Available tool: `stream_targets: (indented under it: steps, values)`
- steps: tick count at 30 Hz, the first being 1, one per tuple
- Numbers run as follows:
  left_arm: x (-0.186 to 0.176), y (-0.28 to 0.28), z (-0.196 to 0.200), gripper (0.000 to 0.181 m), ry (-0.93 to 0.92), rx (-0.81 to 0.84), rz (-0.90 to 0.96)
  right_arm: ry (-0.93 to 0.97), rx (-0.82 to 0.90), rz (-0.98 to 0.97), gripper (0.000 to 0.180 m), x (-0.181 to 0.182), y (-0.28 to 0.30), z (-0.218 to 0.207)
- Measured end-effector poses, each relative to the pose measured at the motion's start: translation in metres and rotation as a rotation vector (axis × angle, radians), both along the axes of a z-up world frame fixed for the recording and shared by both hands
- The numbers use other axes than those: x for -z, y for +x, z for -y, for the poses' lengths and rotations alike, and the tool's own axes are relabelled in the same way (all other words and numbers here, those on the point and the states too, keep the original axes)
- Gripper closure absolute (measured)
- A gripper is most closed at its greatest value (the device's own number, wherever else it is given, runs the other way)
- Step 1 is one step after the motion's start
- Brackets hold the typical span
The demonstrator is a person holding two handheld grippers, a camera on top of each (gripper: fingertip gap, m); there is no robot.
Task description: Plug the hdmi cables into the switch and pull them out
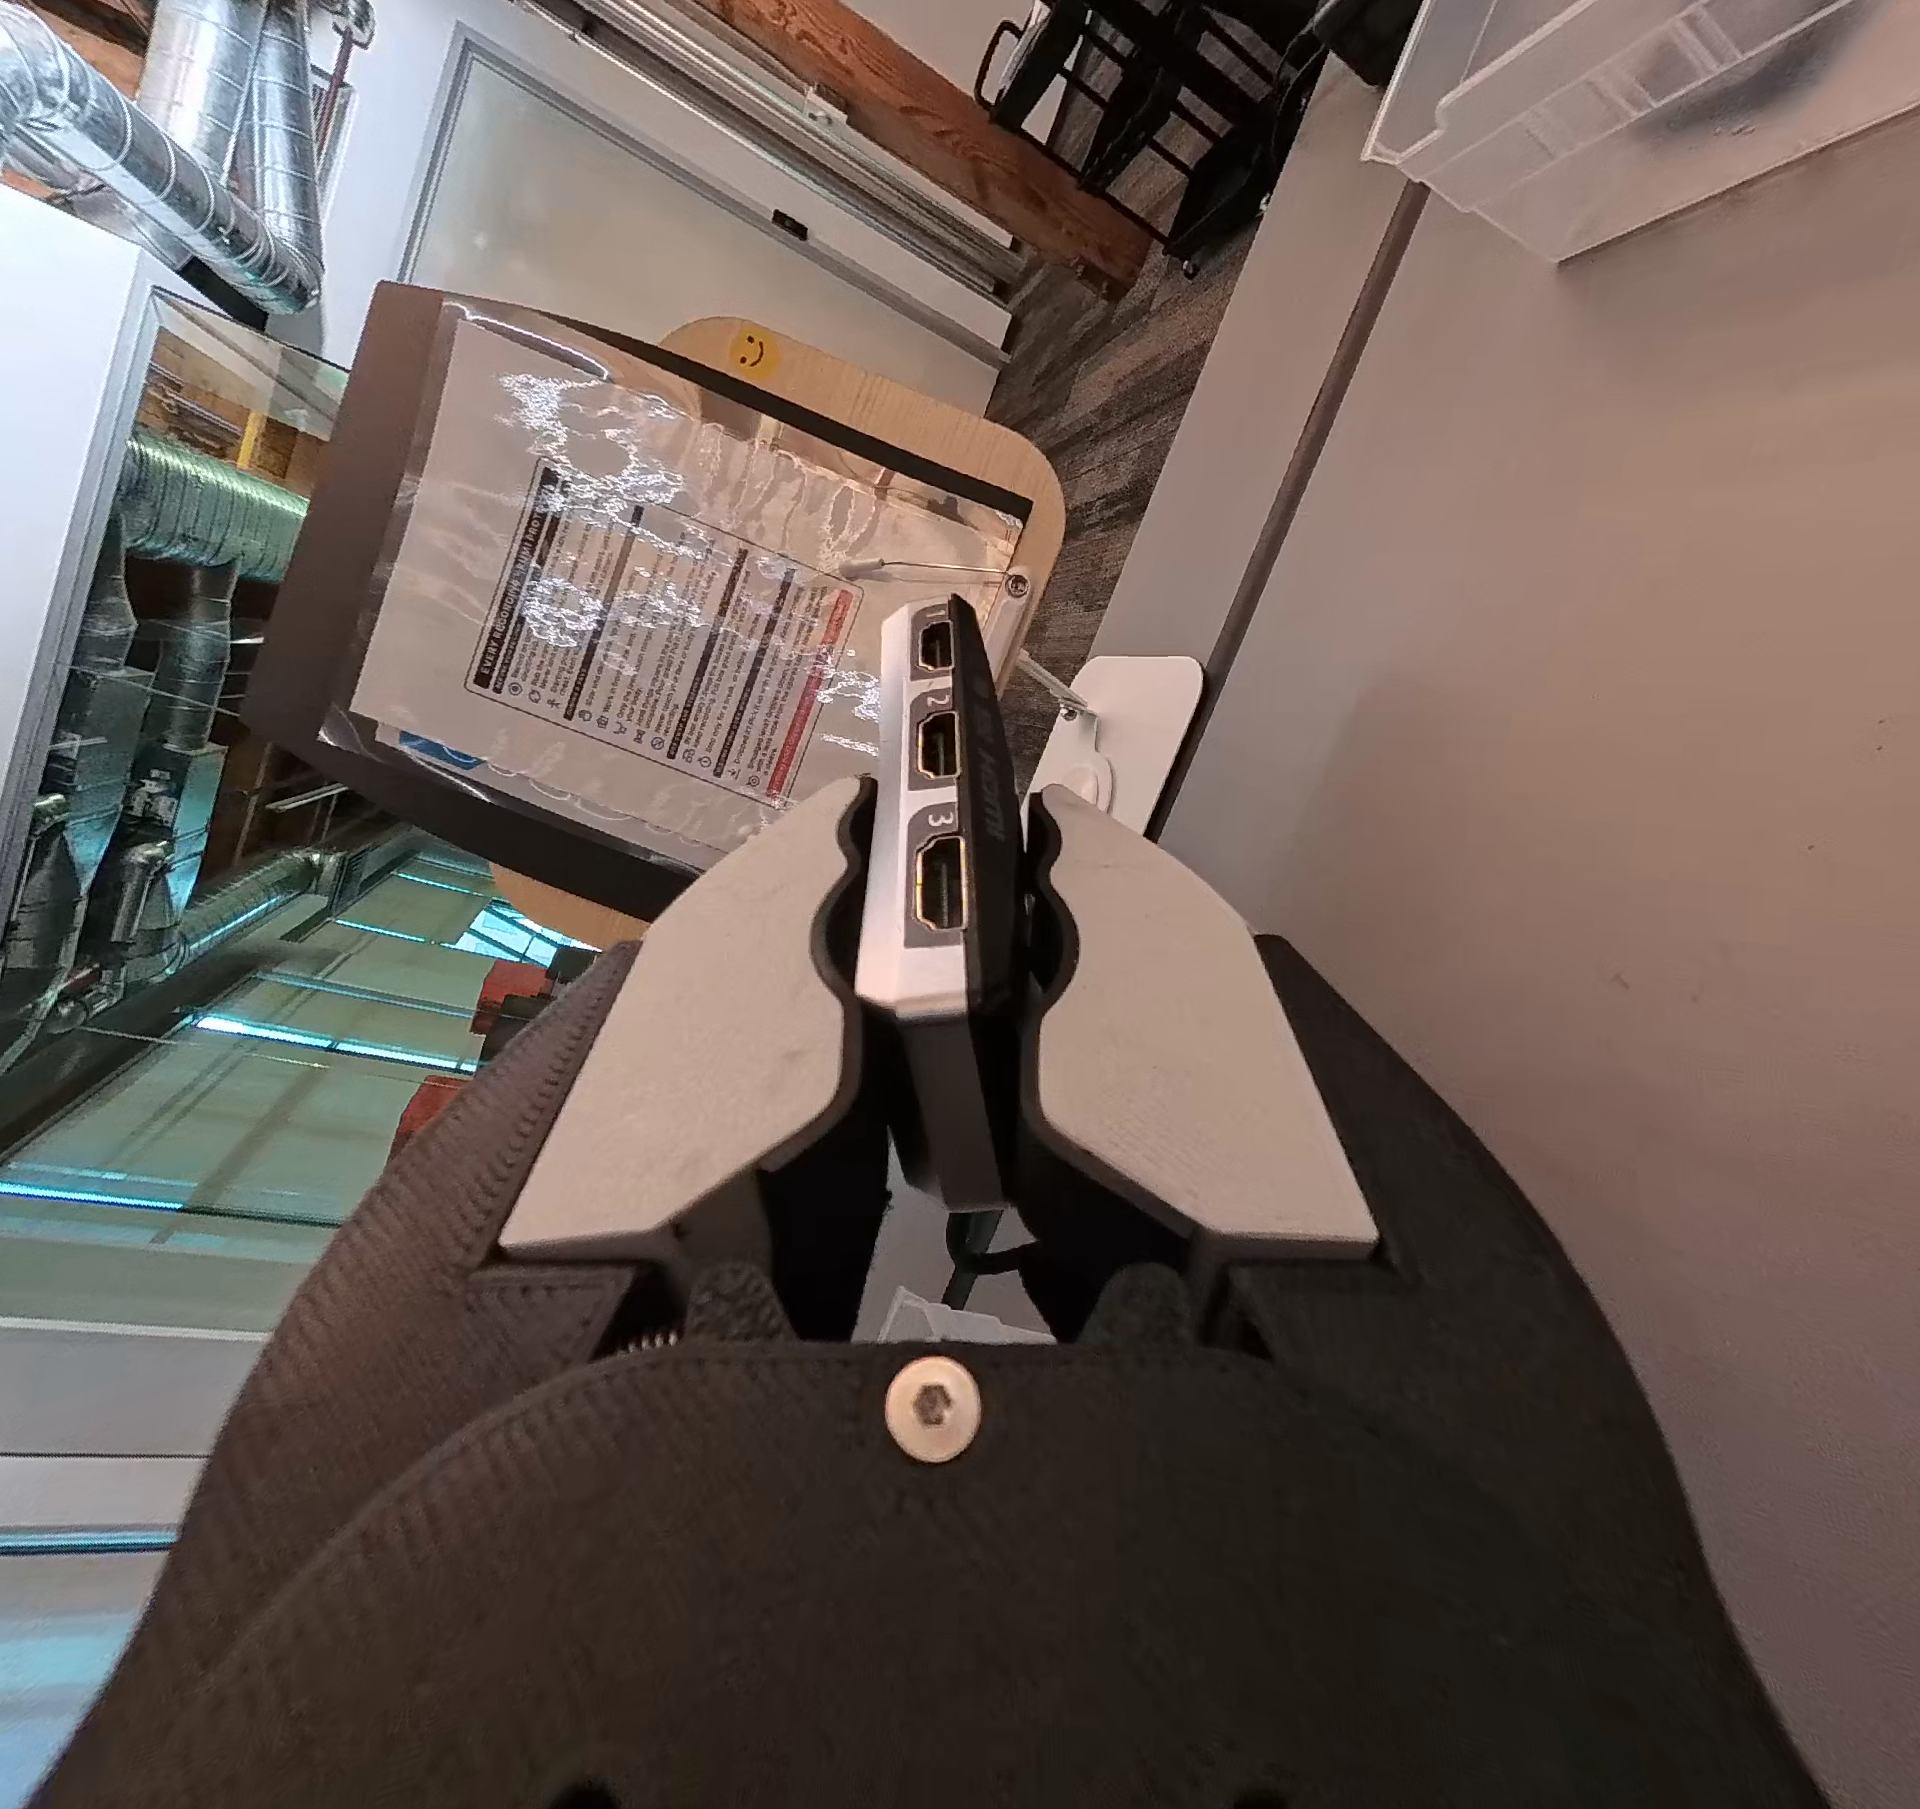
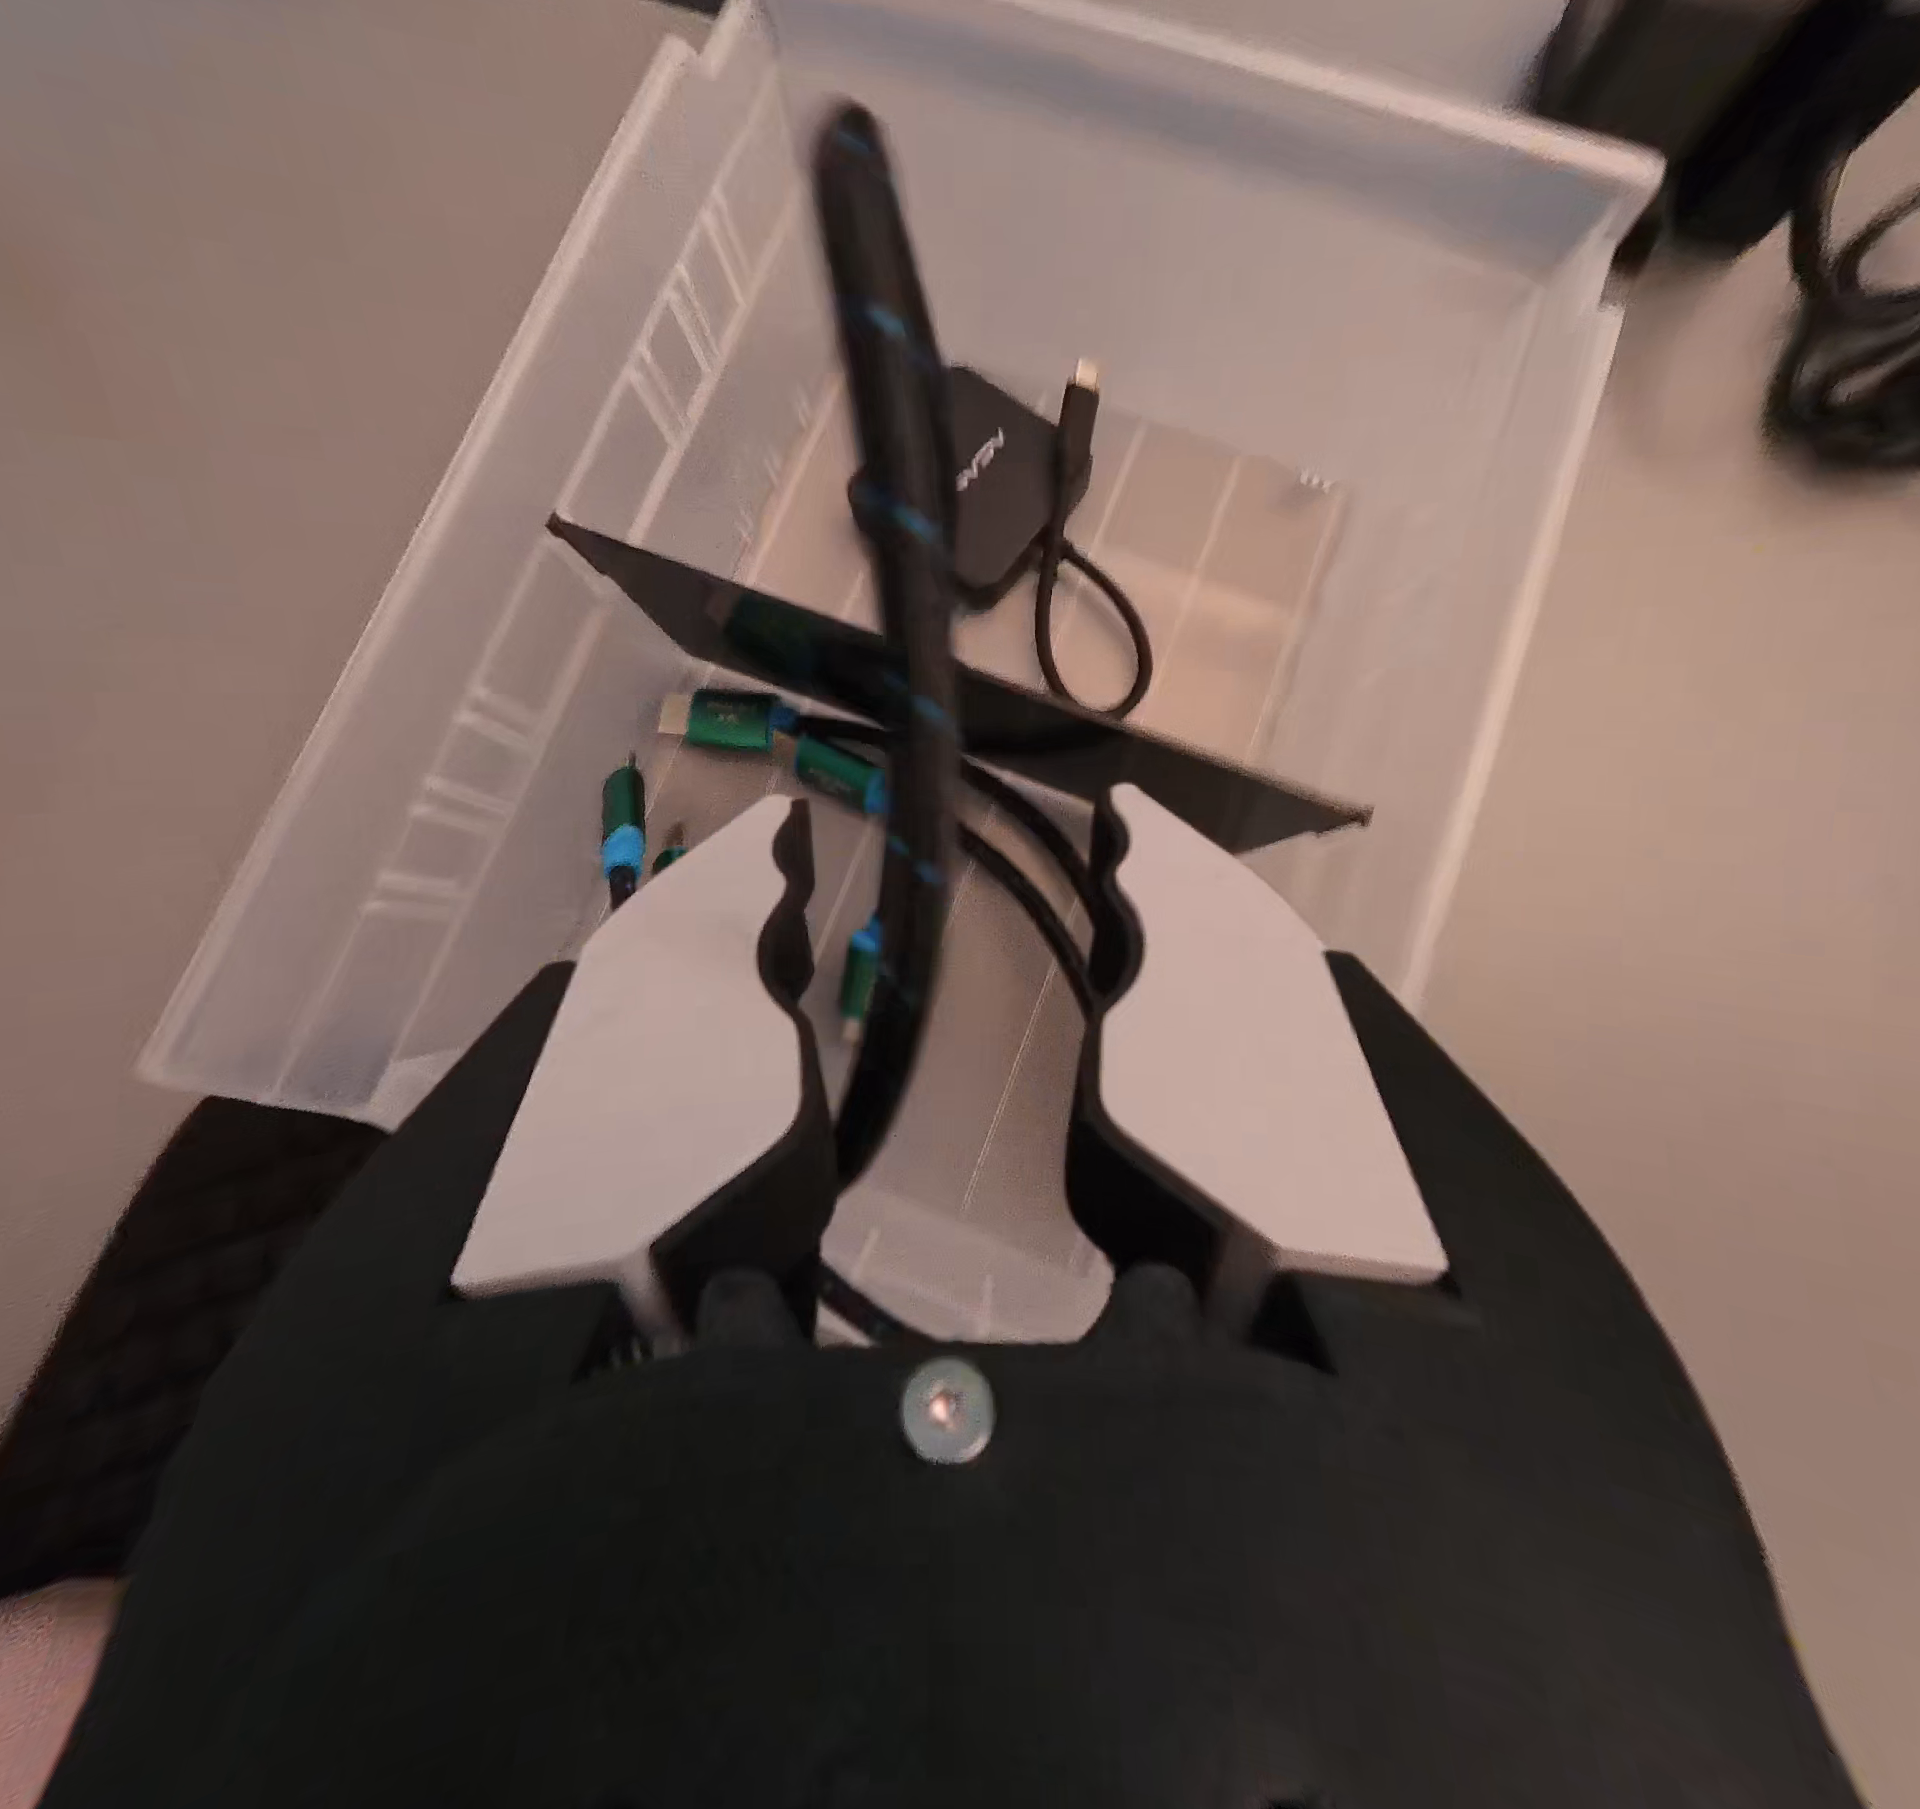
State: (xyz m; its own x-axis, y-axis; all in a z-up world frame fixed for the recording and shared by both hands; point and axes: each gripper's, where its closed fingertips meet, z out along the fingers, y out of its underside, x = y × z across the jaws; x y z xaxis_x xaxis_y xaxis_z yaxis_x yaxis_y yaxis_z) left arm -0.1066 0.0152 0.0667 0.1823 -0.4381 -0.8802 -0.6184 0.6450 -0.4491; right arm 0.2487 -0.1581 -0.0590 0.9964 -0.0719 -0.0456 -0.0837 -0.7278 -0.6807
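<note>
Left gripper (image 1: pixel 940 886), jaws closed on the switch (image 1: pixel 935 824), which is held edge-on so its three empty ports face outward for insertion. Beyond its tips stand a laminated sheet (image 1: pixel 644 596) and the table (image 1: pixel 1558 824). Right gripper (image 2: pixel 951 886), jaws parted, straddles a braided HDMI cable (image 2: pixel 904 533) without visibly clamping it, presumably ready to grasp. Ahead, green plugs (image 2: pixel 727 717) lie in the clear bin (image 2: pixel 1195 97); farther off, a black adapter (image 2: pixel 987 481).

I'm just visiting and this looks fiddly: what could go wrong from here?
The left gripper pinches the switch near one end, so a plug's push might twist it. The right gripper is open over the bin, where the looped black-and-blue cable crosses the green plugs and could snag.
</note>
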Motion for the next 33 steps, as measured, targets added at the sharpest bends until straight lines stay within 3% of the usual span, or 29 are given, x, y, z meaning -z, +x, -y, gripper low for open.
stream_targets:
  steps: [9, 11, 14, 16, 19, 22, 30, 33]
  values:
    - [0.003, 0.001, 0.000, 0.154, -0.006, -0.003, -0.014, 0.207, 0.010, 0.116, 0.156, -0.052, 0.001, -0.018]
    - [0.003, 0.001, 0.000, 0.155, -0.006, -0.004, -0.015, 0.208, 0.024, 0.100, 0.175, -0.054, 0.003, -0.018]
    - [0.003, 0.001, 0.001, 0.155, -0.004, -0.003, -0.018, 0.300, -0.017, 0.074, 0.176, -0.070, -0.005, -0.022]
    - [0.003, 0.001, 0.001, 0.155, -0.005, -0.002, -0.018, 0.418, -0.022, 0.092, 0.176, -0.101, -0.013, -0.018]
    - [0.003, 0.001, 0.000, 0.155, -0.006, -0.005, -0.016, 0.605, 0.008, 0.214, 0.176, -0.155, -0.020, -0.001]
    - [0.003, 0.000, -0.001, 0.155, -0.007, -0.008, -0.018, 0.673, 0.034, 0.295, 0.176, -0.179, -0.026, 0.017]
    - [0.003, 0.001, 0.000, 0.155, -0.012, -0.004, -0.017, 0.505, 0.127, 0.458, 0.175, -0.150, 0.011, 0.041]
    - [0.004, 0.001, 0.000, 0.155, -0.015, -0.004, -0.019, 0.514, 0.015, 0.591, 0.176, -0.146, 0.005, 0.033]
